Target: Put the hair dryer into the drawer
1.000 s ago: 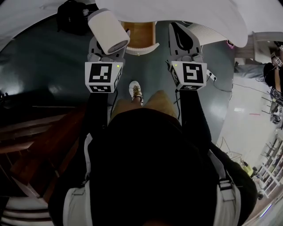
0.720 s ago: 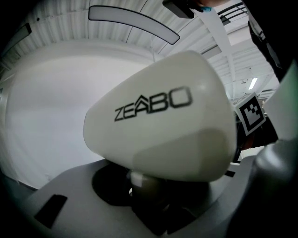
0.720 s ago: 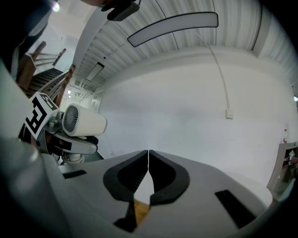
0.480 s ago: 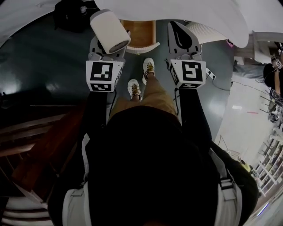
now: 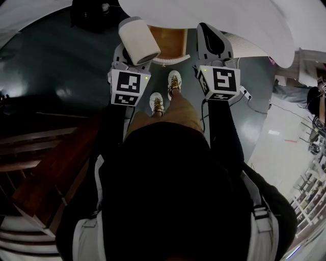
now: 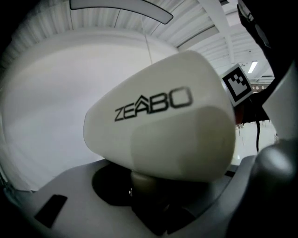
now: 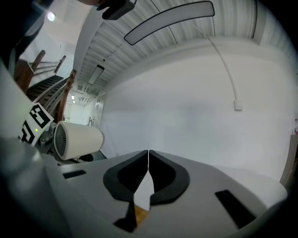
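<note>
The task is partly complete: the hair dryer [image 5: 138, 41] has been picked up but is not yet in the drawer [image 5: 168, 60]. The left gripper [image 5: 133, 57] holds the dryer by its handle. In the left gripper view the jaws stand partly apart and are clamped on that handle, with the white barrel above them. The right gripper [image 7: 148, 155] holds nothing; its jaw tips are together. In the head view the dryer is in the air, just left of the drawer and overlapping its left edge. The drawer appears to be pulled out, since its bare wooden bottom and white curved front are visible between the two grippers. The remaining steps are judged to be: bring the dryer over the opening, lower it onto the wooden bottom, release it and, if required, push the drawer shut. The drawer sits under a white top [image 5: 229, 15] that spans the upper part of the head view. The floor [image 5: 61, 76] is dark and glossy. Wooden stairs [image 5: 46, 168] stand at the left, and a cable [image 5: 285, 109] runs across the floor at the right. Both gripper views show a plain white wall.
</note>
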Demonstrator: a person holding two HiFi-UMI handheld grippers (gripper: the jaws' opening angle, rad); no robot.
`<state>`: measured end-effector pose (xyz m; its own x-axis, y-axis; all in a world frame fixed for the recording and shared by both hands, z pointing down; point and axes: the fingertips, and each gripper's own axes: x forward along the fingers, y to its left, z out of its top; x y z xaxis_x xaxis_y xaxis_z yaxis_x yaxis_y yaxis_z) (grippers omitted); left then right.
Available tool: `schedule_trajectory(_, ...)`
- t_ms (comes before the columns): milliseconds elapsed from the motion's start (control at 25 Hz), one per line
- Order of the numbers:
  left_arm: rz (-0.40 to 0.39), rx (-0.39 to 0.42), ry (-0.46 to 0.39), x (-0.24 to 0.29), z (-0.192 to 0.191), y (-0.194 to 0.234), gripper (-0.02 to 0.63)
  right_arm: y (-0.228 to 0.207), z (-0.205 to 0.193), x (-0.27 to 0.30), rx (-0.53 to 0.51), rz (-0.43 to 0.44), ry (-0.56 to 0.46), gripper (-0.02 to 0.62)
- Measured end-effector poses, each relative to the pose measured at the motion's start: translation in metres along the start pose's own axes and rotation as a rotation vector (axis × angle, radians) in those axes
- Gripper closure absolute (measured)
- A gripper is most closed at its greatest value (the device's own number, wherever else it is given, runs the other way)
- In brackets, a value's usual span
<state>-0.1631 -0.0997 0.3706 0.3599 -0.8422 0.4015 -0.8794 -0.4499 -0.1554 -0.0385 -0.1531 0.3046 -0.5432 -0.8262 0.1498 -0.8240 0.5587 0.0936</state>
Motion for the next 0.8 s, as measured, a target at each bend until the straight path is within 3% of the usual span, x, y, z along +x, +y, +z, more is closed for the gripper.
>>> schedule_trajectory(480,-0.097,0.068,0.173,0.053,-0.047,-0.024,0.405,-0.033,-0.024,0.024,0.025,0.025,0.029,0.568)
schedule_trajectory(800,-0.215,0.145,0.299,0.09,-0.083,-0.046,0.405,-0.061,-0.047,0.047,0.05,0.025,0.071,0.568)
